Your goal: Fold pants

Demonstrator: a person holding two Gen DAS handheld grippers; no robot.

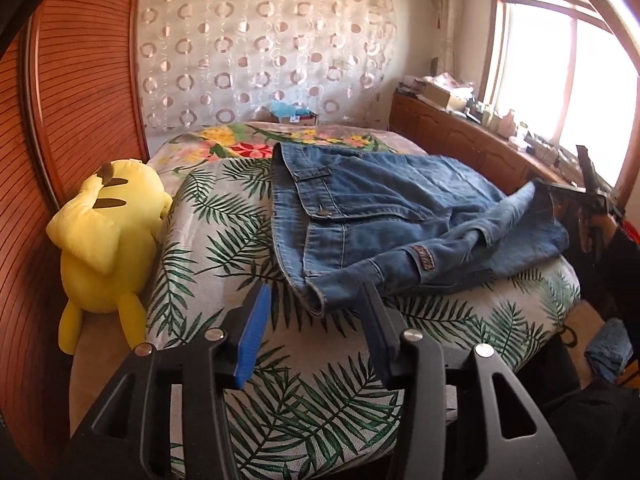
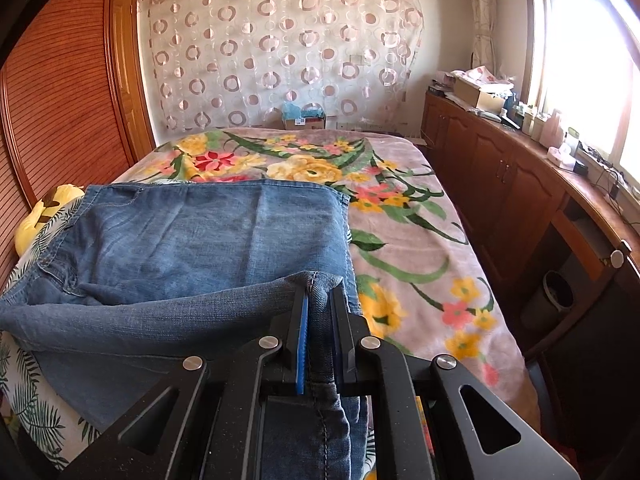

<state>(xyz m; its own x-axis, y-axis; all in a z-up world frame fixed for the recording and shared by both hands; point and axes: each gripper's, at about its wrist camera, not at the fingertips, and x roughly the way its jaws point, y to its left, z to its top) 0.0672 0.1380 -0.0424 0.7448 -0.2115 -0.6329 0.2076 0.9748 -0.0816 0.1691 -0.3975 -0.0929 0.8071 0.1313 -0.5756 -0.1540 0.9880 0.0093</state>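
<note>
The jeans (image 1: 384, 216) are faded blue denim with orange stitching, a metal button and a belt loop at the waistband; they lie bunched on the near part of the bed (image 1: 280, 360), one leg folded across the body with its hem toward the right edge. The bed carries a woven cover printed with green fern leaves, and beyond it a plush blanket (image 2: 400, 216) with yellow and red flowers. A soft yellow plush toy (image 1: 108, 240) lies against the slatted wooden wall (image 1: 80, 80) at the bed's left side. The left hand-held gripper (image 1: 316, 300), black with blue ribbed pads, stands with its jaws apart just before a jeans hem, nothing between them. The right hand-held gripper (image 2: 318, 304) is clamped on a seamed leg hem, denim pinched upright between its pads. A cardboard box (image 2: 304, 120) sits past the bed's far end; its contents cannot be made out. The wooden counter (image 2: 520, 168) under the window holds boxes and bottles. A sheer curtain (image 2: 280, 48) with ring patterns covers the back wall.
</note>
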